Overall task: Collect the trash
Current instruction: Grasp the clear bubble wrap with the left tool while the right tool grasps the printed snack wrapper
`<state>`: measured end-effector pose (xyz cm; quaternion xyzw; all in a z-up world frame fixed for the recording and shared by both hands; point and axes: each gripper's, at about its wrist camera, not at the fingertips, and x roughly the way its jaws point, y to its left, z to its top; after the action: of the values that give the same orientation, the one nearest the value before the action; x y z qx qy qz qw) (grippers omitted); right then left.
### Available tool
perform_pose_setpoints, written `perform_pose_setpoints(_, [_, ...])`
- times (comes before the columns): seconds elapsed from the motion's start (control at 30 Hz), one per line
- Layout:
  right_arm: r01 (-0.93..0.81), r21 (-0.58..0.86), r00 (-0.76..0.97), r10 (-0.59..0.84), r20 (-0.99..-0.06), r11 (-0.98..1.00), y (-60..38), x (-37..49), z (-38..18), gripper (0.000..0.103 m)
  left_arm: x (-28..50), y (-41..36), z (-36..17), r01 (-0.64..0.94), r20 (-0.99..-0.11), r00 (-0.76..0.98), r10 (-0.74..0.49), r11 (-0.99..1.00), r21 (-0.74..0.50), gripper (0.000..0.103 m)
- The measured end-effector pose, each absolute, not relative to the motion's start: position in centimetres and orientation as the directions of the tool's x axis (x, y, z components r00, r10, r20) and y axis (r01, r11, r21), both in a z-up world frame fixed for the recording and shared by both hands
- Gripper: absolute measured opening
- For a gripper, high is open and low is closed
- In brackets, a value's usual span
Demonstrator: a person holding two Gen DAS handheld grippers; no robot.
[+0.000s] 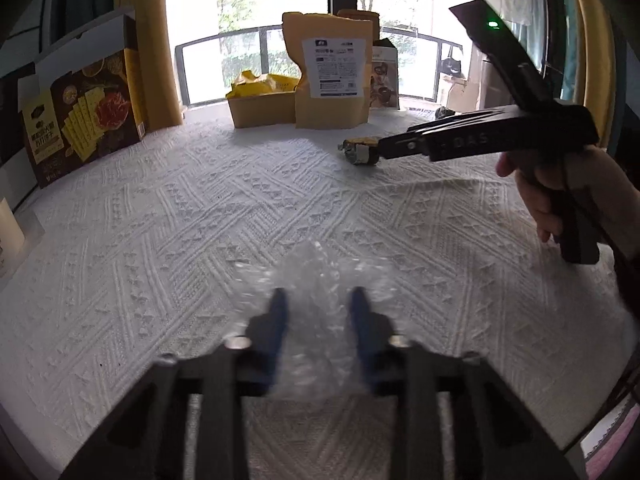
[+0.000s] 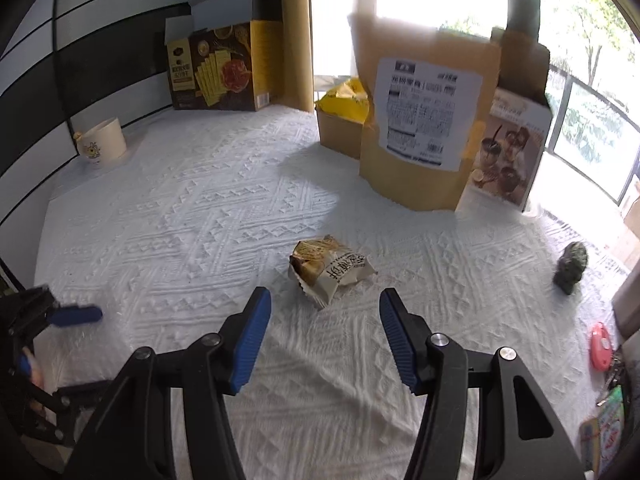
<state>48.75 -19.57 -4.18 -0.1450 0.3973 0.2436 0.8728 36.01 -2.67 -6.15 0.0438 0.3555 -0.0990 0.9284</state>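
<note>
In the left wrist view my left gripper (image 1: 320, 300) is closed around a clear piece of crumpled bubble wrap (image 1: 316, 276) just above the white cloth. My right gripper (image 2: 324, 300) is open and empty, hovering just short of a crumpled snack wrapper (image 2: 330, 268) on the cloth; that wrapper (image 1: 360, 150) also shows in the left wrist view at the right gripper's tip. A dark crumpled scrap (image 2: 572, 266) lies at the right. A cardboard box (image 2: 340, 132) holding yellow trash stands at the back.
A brown paper pouch (image 2: 424, 132) and a drink carton (image 2: 508, 148) stand at the back right. A cracker box (image 2: 220, 72) is at the back left, a white cup (image 2: 104, 142) to the left. A pink object (image 2: 600, 346) lies at the right edge.
</note>
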Motion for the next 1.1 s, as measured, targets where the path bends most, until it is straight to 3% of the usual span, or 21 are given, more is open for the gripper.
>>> perform_pose_setpoints(0.17, [-0.549,-0.078,0.554,0.292,-0.78,0.832,-18.4,49.6,-5.2,0.055,35.8,-2.2,-5.9,0.204,-0.649,0.744,-0.159,0.979,-0.006,0.01])
perform_pose_setpoints(0.67, [-0.52,-0.111,0.539,0.224,-0.812,0.847,-16.4,52.2,-6.5,0.054,34.0,4.5,-2.7,0.006,-0.55,0.833,-0.054,0.996,-0.089,0.01])
perform_pose_setpoints(0.7, [-0.523,-0.113,0.539,0.225,-0.812,0.845,-16.4,52.2,-6.5,0.049,33.9,4.6,-2.7,0.001,-0.549,0.834,-0.051,0.996,-0.091,0.01])
perform_pose_setpoints(0.73, [-0.522,-0.116,0.543,0.224,-0.81,0.845,-16.3,52.1,-6.4,0.029,33.9,4.8,-2.7,-0.002,-0.549,0.835,-0.049,0.996,-0.091,0.01])
perform_pose_setpoints(1.1, [-0.534,-0.156,0.595,0.238,-0.768,0.831,-16.7,48.4,-4.3,0.024,31.4,5.7,-2.1,-0.021,-0.529,0.847,-0.048,0.992,-0.124,0.01])
